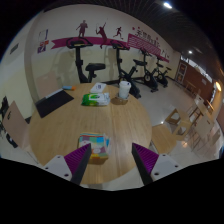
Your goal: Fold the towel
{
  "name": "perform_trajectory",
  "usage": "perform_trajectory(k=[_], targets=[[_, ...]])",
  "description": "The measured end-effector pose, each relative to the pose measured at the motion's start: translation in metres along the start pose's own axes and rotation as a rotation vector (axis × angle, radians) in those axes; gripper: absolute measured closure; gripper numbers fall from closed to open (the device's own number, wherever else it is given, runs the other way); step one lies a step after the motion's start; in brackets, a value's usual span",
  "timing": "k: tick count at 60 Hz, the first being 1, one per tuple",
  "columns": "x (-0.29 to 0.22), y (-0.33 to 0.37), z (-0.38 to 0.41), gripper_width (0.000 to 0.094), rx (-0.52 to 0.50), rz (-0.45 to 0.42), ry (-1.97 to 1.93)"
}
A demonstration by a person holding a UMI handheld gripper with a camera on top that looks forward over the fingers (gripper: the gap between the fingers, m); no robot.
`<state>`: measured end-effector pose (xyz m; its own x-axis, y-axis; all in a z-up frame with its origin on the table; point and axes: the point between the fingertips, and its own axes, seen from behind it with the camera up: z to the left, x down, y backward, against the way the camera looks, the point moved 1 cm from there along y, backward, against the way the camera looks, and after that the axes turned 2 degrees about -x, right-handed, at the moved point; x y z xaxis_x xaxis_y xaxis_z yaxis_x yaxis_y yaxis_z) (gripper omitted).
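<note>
While hovering above the round light-wood desk (70, 125), the tool (111, 163) has its two fingers spread apart, purple pads (146, 160) facing inward, nothing pinched between them. Item: folded pale towel with green and orange edging (95, 146), lying on the desk just ahead of the left finger, apart from it. Item: green-and-white packet (96, 97), far side of desk. Item: white cylindrical cup (124, 89), beside packet. Background: black exercise bikes (128, 70) beneath a magenta wall band (100, 42).
</note>
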<state>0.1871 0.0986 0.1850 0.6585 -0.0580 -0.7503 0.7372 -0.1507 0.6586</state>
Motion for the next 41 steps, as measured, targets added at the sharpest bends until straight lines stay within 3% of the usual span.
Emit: perform_trajectory(k=[12,41], targets=[[0.005,0.095,0.010,0.0080,-0.008,0.007,-0.070],[0.015,0.136,0.034,0.0082,-0.021,-0.037,-0.089]])
